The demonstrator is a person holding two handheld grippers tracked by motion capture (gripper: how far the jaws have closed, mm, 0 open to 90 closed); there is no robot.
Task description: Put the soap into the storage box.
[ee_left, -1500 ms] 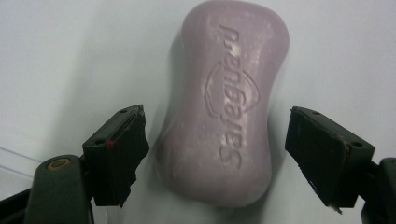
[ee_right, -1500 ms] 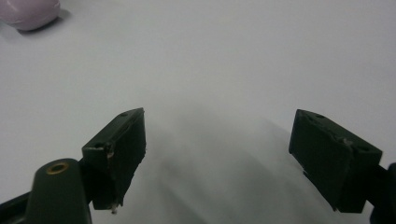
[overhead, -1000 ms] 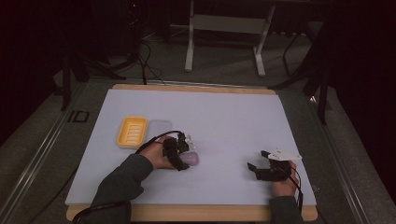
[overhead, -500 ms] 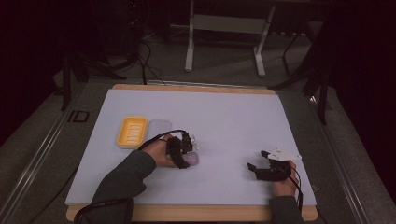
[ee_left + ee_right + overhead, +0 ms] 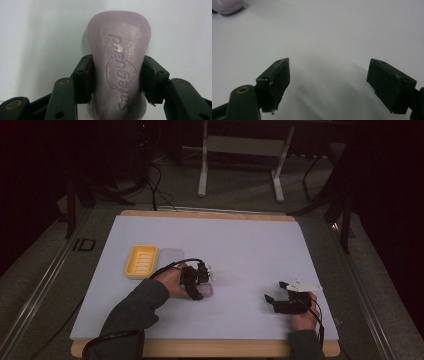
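A pale lilac soap bar (image 5: 120, 57) with embossed lettering lies on the white table top (image 5: 30, 30). My left gripper (image 5: 117, 75) has just been closing, and its two pads now press on the bar's narrow waist from both sides. From above, the left gripper (image 5: 198, 282) points down over the soap bar (image 5: 207, 291) at the table's middle left. My right gripper (image 5: 275, 291) rests at the front right, and in its own view the right gripper (image 5: 339, 77) stands open over bare table. The soap bar (image 5: 227, 6) shows at that view's top left corner.
A yellow ribbed soap dish (image 5: 142, 261) sits left of the left hand, with a clear tray (image 5: 171, 255) beside it. The white mat (image 5: 250, 245) covers a wooden table. Metal stand legs (image 5: 240, 165) rise on the floor beyond the far edge.
The left hand has edged slightly right over the soap bar. The right hand has kept still.
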